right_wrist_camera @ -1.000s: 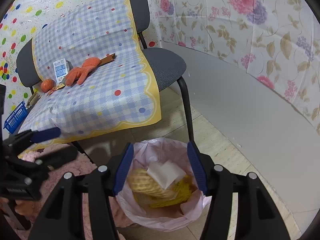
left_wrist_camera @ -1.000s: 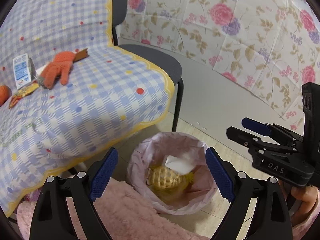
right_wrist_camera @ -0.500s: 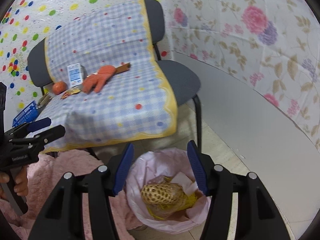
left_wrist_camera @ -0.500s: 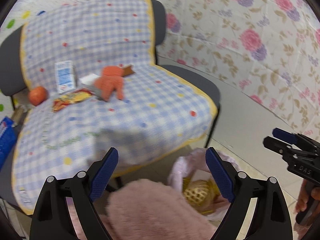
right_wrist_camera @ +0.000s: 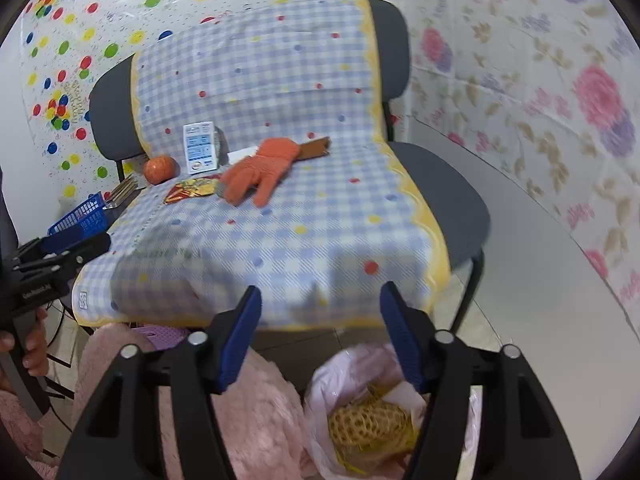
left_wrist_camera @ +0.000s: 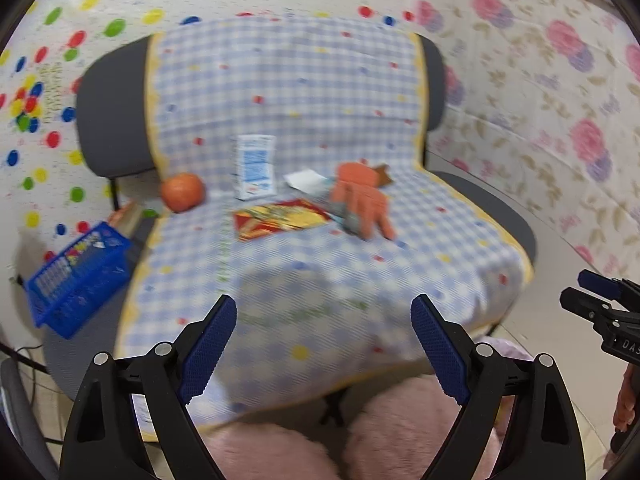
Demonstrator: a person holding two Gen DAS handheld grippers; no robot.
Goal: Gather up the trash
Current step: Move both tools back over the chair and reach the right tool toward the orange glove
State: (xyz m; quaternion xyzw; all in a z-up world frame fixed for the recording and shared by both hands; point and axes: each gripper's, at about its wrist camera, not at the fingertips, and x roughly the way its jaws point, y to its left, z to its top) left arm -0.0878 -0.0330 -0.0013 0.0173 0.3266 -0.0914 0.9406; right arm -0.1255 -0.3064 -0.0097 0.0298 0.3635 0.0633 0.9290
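In the left wrist view, the left gripper (left_wrist_camera: 323, 350) is held wide apart and empty before the chair's front edge. A red-yellow wrapper (left_wrist_camera: 282, 218), white carton (left_wrist_camera: 256, 166), orange glove (left_wrist_camera: 362, 200) and orange fruit (left_wrist_camera: 183, 191) are seen toward the seat's back.

In the right wrist view, the right gripper (right_wrist_camera: 320, 338) is likewise spread and empty, above the pink-lined trash bin (right_wrist_camera: 360, 412) on the floor below the seat's front edge.

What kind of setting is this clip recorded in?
Probably a staged indoor corner rather than a real home: patterned sheets cover the walls, a checked cloth drapes two office chairs, and a lined trash bin stands on the tiled floor.
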